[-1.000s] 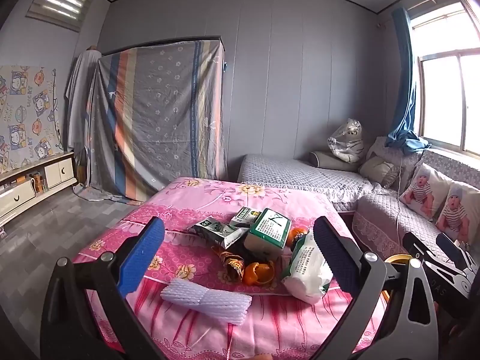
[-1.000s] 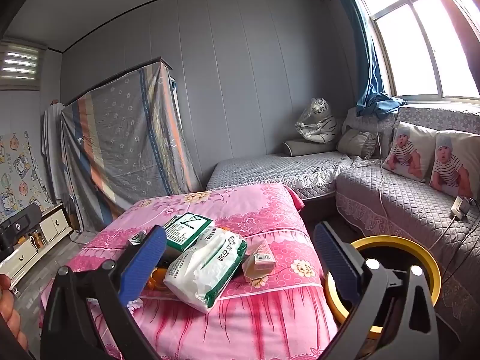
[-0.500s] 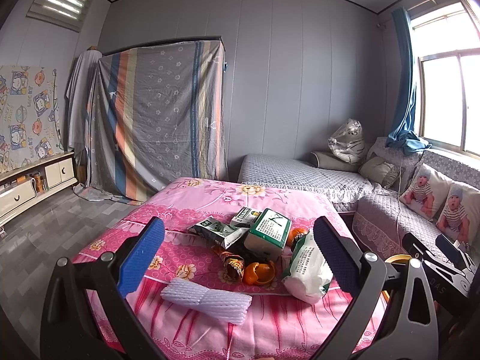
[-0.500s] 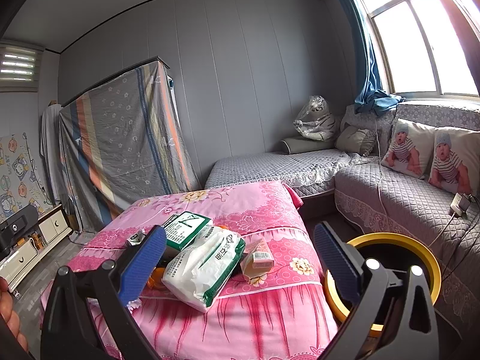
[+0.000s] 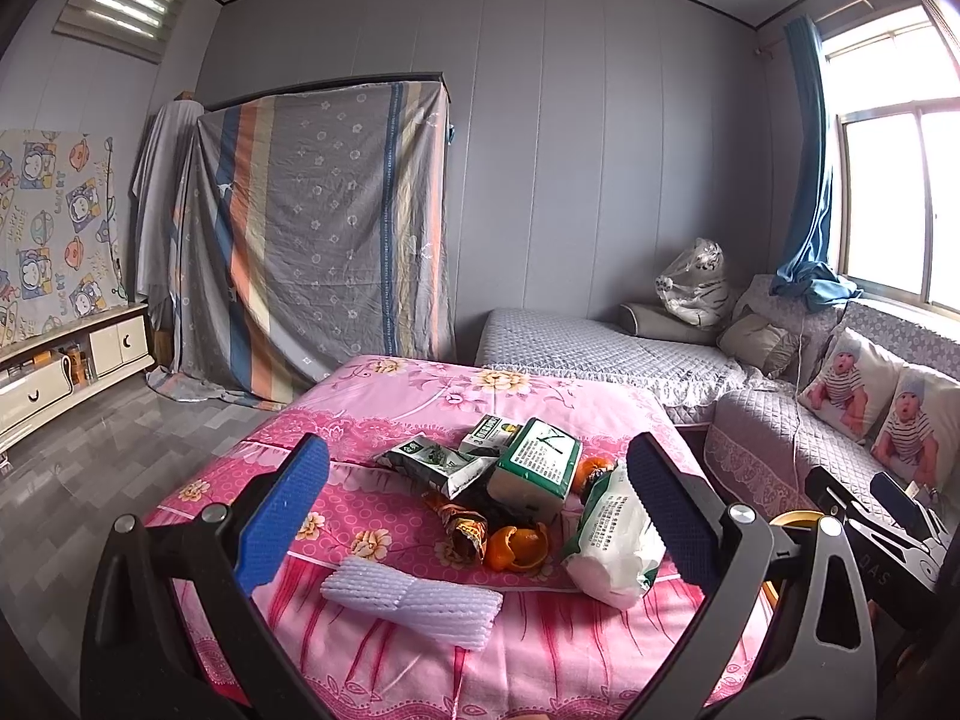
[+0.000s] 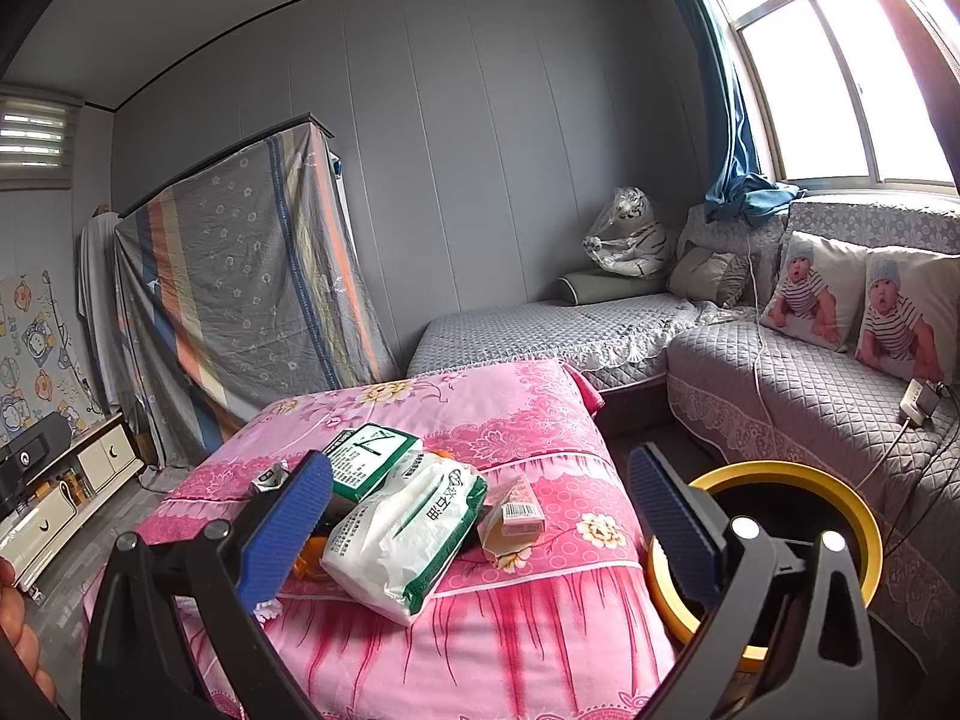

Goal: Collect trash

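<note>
Left gripper (image 5: 474, 516) with blue ribbed pads spread wide, empty, above near edge of table under pink floral cloth (image 5: 540, 654). Right gripper (image 6: 480, 525) same: fingers wide apart, nothing between them.

Trash clustered mid-table:
- white ribbed foam sleeve (image 5: 414, 597) nearest, lying flat, apart from rest
- orange peel (image 5: 516, 546) beside crumpled brown snack wrapper (image 5: 462, 531)
- white-and-green soft tissue pack (image 6: 408, 531) on right side of pile
- green-and-white rectangular box (image 5: 537, 468) behind it, propped at a tilt
- flattened green drink carton (image 5: 438, 465) left of box
- small pink-and-tan box with barcode (image 6: 513, 519) just right of tissue pack, touching it

Round yellow-rimmed black bin (image 6: 798, 534) on floor off table's right corner, between table and grey quilted sofa (image 6: 810, 384). Partly hidden by right finger.
</note>
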Available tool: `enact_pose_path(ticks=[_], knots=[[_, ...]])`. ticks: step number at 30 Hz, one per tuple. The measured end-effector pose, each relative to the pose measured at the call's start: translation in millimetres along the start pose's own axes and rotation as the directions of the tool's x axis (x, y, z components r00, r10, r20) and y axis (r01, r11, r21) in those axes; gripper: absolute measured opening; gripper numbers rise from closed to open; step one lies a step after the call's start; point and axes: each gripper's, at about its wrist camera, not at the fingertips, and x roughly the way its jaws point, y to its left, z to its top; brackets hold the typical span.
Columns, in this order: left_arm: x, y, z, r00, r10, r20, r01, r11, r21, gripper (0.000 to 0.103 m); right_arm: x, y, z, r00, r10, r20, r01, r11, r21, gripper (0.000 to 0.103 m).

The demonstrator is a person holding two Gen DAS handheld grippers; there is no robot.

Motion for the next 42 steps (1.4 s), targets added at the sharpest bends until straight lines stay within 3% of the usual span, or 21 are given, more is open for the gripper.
enact_pose_path(ticks=[42], knots=[[1.3, -1.8, -1.1, 1.000, -0.015, -0.008, 0.015, 1.000, 0.013, 0.095, 3.8, -9.0, -0.5, 0.999, -0.021, -0.026, 0.023, 0.999, 0.045, 0.095]])
